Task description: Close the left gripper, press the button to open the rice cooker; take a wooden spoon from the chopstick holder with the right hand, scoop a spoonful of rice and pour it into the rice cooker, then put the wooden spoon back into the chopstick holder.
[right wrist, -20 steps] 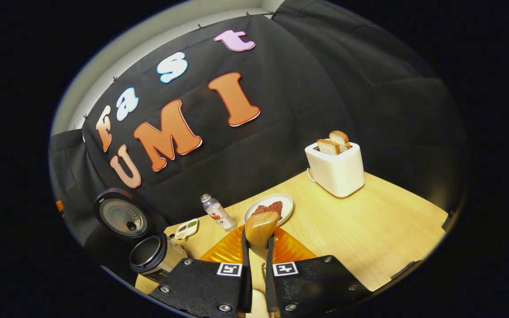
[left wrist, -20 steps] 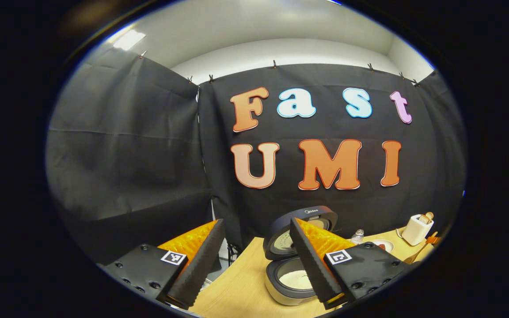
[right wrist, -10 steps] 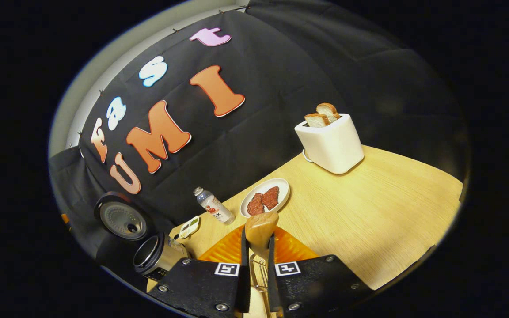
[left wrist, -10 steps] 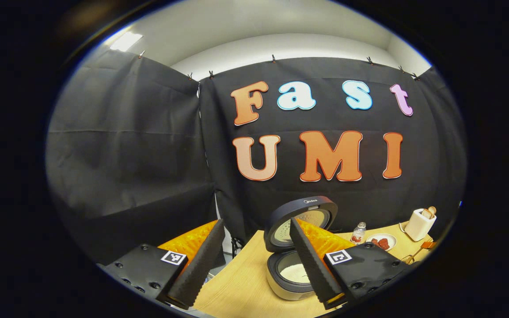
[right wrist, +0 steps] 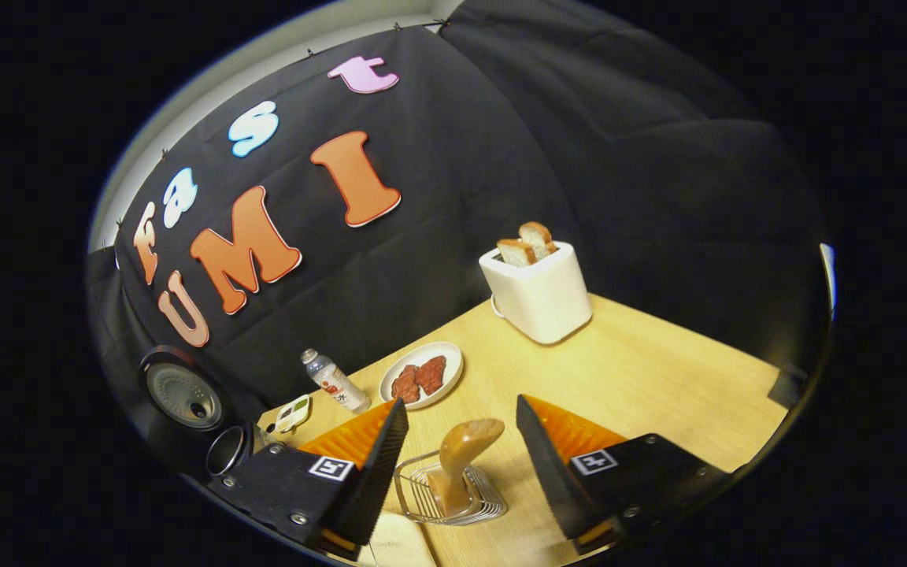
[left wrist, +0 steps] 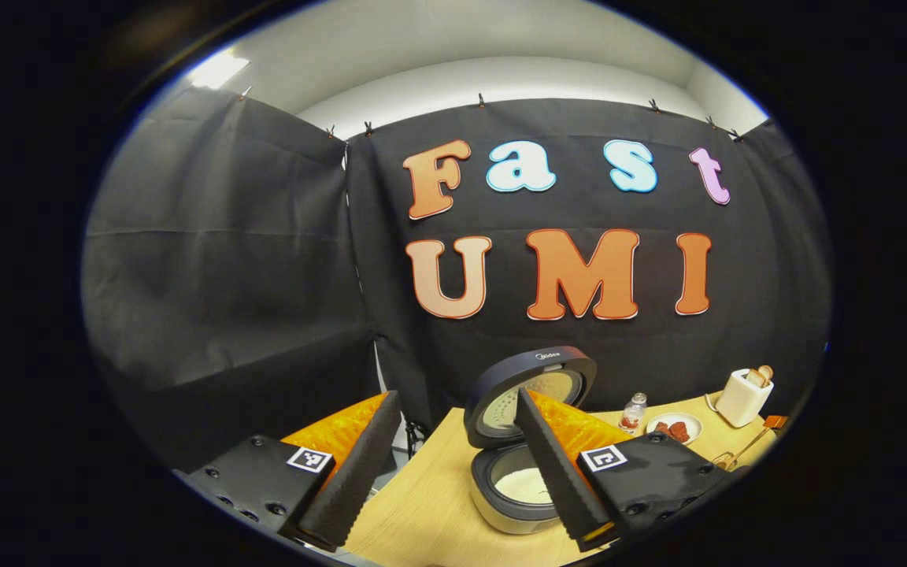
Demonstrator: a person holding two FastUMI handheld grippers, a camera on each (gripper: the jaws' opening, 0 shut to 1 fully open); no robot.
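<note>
Black cloth wall (left wrist: 225, 260) spans frame, clipped along top. White room wall (left wrist: 501, 79) above. Ceiling light (left wrist: 217, 69) upper left. Light wood table (right wrist: 658, 386) lower right.

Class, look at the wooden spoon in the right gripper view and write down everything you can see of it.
The wooden spoon is pale, smooth wood with a rounded bowl end pointing up. It stands nearly upright, leaning a little, in the wire chopstick holder on the table; its lower part sits inside the wires. The right gripper is open, its fingers either side of the spoon and apart from it. Nothing but the holder touches it.
</note>
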